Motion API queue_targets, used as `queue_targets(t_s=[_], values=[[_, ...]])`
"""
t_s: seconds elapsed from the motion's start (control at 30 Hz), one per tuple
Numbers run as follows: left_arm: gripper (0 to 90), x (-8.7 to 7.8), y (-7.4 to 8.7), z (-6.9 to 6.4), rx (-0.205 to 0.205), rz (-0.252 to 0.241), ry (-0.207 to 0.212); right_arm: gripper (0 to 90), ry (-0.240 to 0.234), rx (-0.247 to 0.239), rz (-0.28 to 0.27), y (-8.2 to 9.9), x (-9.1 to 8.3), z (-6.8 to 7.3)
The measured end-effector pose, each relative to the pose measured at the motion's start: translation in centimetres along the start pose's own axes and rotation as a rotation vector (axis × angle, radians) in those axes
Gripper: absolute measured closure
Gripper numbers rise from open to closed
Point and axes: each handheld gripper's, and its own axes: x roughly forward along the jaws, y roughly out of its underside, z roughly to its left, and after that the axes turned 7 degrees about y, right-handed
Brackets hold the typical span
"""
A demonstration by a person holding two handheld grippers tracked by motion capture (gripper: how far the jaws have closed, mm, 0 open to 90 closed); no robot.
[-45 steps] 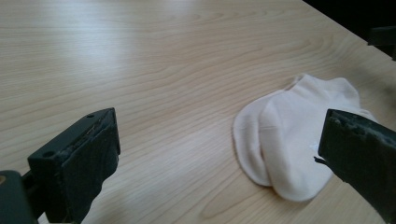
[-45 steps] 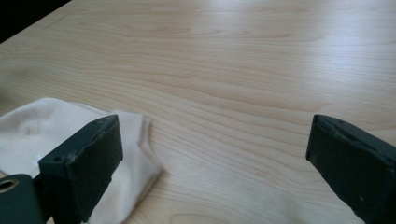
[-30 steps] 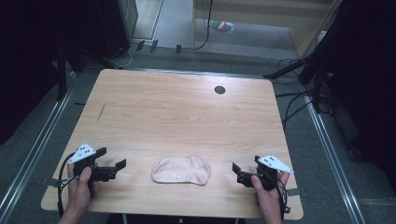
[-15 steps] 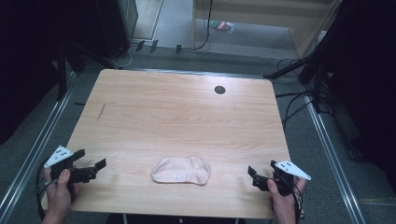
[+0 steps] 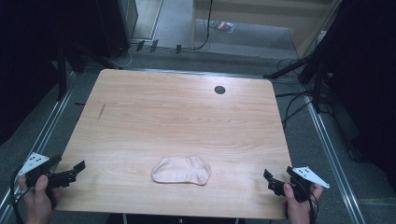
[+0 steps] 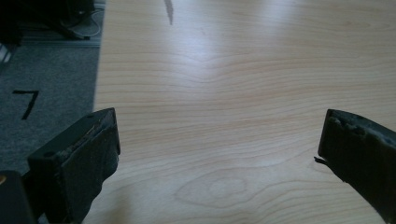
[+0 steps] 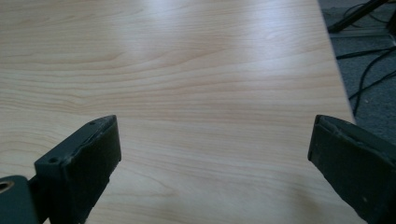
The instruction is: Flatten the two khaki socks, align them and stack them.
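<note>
A pale pink sock-like cloth [image 5: 181,170] lies flat near the front middle of the wooden table [image 5: 187,121]. My left gripper [image 5: 74,170] is held at the table's front left corner, well to the left of the cloth. Its jaws stand wide apart over bare wood in the left gripper view [image 6: 217,130]. My right gripper [image 5: 271,181] sits at the front right corner, to the right of the cloth. It is open too, with nothing between its jaws [image 7: 212,135]. Neither gripper touches the cloth.
A black round grommet [image 5: 219,89] sits in the table's far part, and a short dark mark [image 5: 101,111] shows at its left. Cables [image 5: 299,100] run over the grey floor to the right. Metal rails line both sides of the table.
Both hands have drawn outward and back from beside the cloth to the table's front corners. The cloth has not moved.
</note>
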Motion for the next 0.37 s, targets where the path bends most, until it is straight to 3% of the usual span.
queue_targets(t_s=[0.2, 0.37], values=[[0.0, -0.2, 0.3, 0.7, -0.033, -0.012, -0.013, 2.7, 0.036, 0.043, -0.003, 0.6, -1.0, -1.9], [0.0, 0.2, 0.4, 0.7, -0.047, -0.007, -0.023, 2.7, 0.031, 0.05, -0.005, 0.7, -1.0, -2.2]])
